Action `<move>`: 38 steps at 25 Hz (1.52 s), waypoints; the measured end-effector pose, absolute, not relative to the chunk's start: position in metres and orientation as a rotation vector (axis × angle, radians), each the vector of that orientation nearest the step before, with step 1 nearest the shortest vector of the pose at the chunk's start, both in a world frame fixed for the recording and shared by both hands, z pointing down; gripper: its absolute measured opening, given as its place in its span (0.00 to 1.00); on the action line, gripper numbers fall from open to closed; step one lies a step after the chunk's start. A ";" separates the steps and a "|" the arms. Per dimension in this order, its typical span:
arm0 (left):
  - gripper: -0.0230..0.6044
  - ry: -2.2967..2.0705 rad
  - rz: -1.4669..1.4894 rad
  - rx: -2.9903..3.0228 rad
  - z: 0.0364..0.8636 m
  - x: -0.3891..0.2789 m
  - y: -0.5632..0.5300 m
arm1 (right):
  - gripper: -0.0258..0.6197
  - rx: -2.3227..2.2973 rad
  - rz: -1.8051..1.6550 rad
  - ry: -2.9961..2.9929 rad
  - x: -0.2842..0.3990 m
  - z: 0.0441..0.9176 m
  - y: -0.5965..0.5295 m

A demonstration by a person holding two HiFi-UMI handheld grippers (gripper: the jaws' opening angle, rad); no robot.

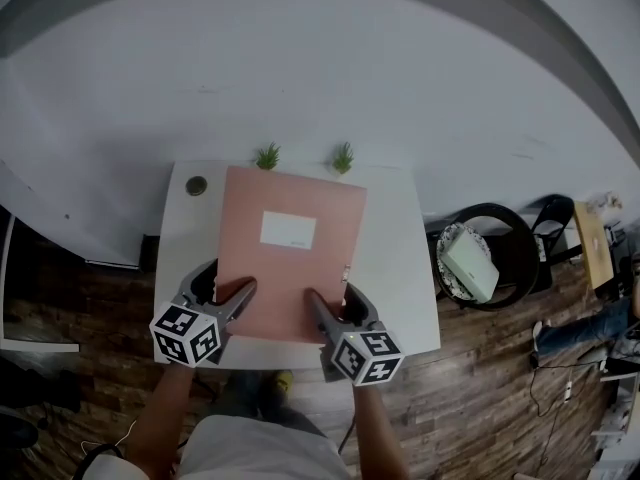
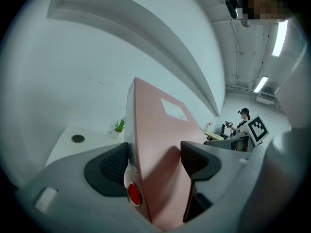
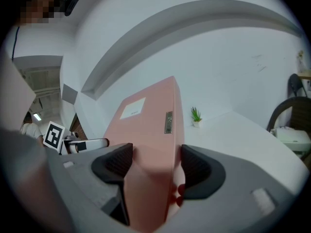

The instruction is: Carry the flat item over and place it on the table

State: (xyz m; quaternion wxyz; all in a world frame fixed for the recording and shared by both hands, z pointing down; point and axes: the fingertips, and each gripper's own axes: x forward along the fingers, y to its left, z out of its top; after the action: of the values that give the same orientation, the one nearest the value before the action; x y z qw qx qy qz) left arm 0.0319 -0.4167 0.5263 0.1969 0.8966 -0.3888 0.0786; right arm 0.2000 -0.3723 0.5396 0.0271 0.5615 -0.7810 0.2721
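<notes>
The left hand-held gripper [image 1: 243,296] pinches the near-left corner of the pink folder [image 1: 290,268]. The folder sits over the white desk [image 1: 400,258], its long axis running away from the person toward the wall. Its white label [image 1: 288,229] has print too small to read. The right hand-held gripper [image 1: 318,308] clamps the near-right corner, and I can't tell whether the underside touches the desk.

A small potted plant [image 1: 267,156] and a second plant [image 1: 343,157] stand near each other against the white wall [image 1: 350,58], with a dark round disc [image 1: 196,185] to their left. Well off to the right, a black chair [image 1: 522,258] on the wood floor [image 1: 480,388] holds a white box [image 1: 470,265].
</notes>
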 end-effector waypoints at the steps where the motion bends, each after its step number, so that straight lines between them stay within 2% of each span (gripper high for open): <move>1: 0.59 -1.085 0.224 2.502 0.531 0.032 -0.417 | 0.52 1.732 0.849 -2.404 0.200 0.544 -0.373; 23: 0.59 -1.025 0.362 2.307 0.642 0.024 -0.415 | 0.52 1.651 1.078 -2.239 0.191 0.649 -0.370; 38: 0.59 -1.018 0.373 2.214 0.675 0.024 -0.430 | 0.52 1.658 1.139 -2.183 0.193 0.676 -0.385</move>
State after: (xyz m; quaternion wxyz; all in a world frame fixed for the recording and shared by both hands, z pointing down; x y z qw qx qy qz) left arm 0.0236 -0.4299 0.6747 0.3319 0.8471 -0.3896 0.1429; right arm 0.1931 -0.3853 0.6762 0.0863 0.5565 -0.7327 0.3822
